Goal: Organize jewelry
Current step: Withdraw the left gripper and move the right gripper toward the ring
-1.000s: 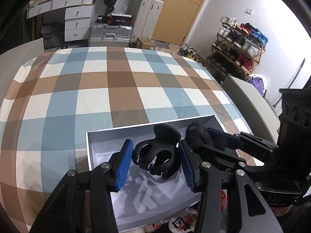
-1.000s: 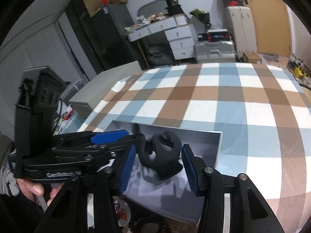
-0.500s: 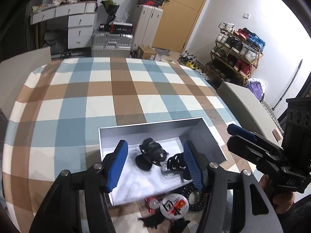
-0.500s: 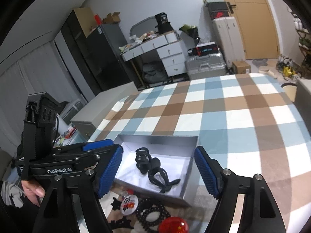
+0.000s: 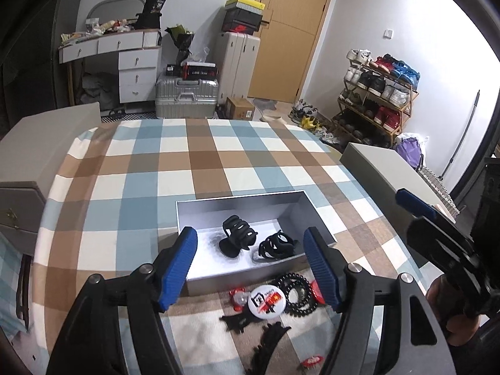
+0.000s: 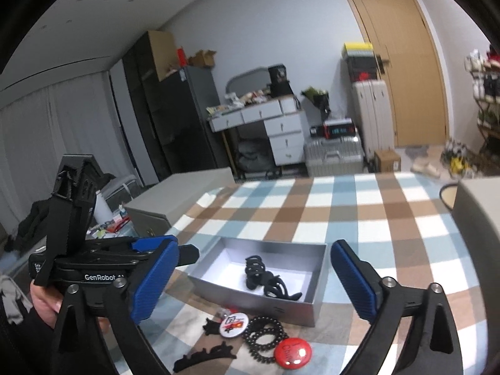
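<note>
A grey open box [image 5: 318, 222] [image 6: 315, 307] lies on the checked tablecloth. Two black claw hair clips lie inside it, one upright [image 5: 237, 239] [image 6: 254, 270] and one on its side [image 5: 276, 245] [image 6: 279, 290]. My left gripper [image 5: 250, 261] is open and empty, raised above the box's near edge. My right gripper [image 6: 253, 278] is open and empty, held back over the box. In front of the box lie a white round badge [image 5: 265, 301] [image 6: 233, 320], a black bead bracelet [image 5: 295, 293] [image 6: 264, 337], a red round badge [image 6: 292, 351], and flat black hair pieces [image 5: 268, 343] [image 6: 203, 354].
A small red trinket [image 5: 237, 297] lies beside the white badge, another red piece [image 5: 312, 359] lies nearer me. Grey cabinets flank the table at left [image 5: 47, 143] and right [image 5: 390, 168]. Suitcases, a dresser and a shoe rack stand beyond.
Both grippers opened, let go of the black claw clip into the box, and pulled back and up. The clip now lies in the box beside the other one.
</note>
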Available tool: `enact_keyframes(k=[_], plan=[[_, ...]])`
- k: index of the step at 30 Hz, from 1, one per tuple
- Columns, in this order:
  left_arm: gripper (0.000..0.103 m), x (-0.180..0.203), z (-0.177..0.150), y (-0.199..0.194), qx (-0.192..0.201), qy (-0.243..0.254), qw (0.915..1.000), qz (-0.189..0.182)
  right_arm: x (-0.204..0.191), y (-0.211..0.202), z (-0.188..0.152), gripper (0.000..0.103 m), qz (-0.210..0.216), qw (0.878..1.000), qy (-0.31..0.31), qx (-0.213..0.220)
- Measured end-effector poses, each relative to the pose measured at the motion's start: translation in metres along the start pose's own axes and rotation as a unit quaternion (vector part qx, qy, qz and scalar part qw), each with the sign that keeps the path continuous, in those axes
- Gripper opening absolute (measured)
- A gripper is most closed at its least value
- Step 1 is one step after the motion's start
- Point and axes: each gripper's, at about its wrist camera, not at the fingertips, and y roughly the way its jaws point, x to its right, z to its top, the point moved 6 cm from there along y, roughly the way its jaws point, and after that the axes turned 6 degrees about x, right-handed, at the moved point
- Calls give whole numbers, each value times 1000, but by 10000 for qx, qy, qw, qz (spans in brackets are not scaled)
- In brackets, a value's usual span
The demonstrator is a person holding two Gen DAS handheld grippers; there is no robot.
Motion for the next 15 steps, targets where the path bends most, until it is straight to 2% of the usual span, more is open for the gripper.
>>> enact_keyframes(k=[5, 12, 14, 15], plan=[[69, 8, -8, -16, 128, 74, 9999, -53, -13, -18, -7, 103, -11, 9999, -155, 71], [70, 10, -19, -30, 237, 164, 9996, 55, -18, -37, -23, 103, -132, 9996, -237, 76], [81, 7, -23, -32, 272, 108, 9995, 149, -20, -41, -30, 103, -223, 9992, -303, 104], [82, 4, -26, -33, 294, 61, 9992, 245, -20, -42, -33, 103, -273, 9991, -322, 105]])
